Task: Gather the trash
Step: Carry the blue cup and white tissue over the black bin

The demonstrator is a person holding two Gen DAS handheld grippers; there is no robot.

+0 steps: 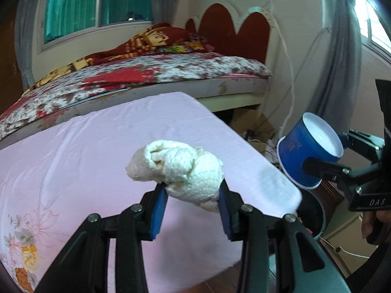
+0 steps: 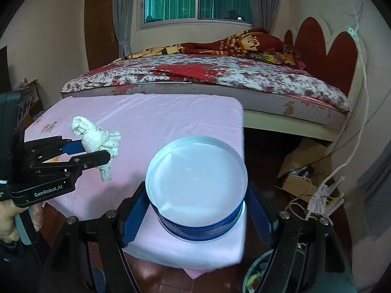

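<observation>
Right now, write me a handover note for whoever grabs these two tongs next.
Left tongs: shut on the crumpled white paper towel wad, lifted above the pink cloth-covered table.
Right tongs: shut on the blue paper cup with the white inside, held at the table's right edge, mouth toward the camera.
Round dark bin: on the floor below the table's right corner; its rim shows something already inside.
Done: both pieces of trash are picked up.
Left: carry each over the bin and release. No other trash shows on the table.
</observation>
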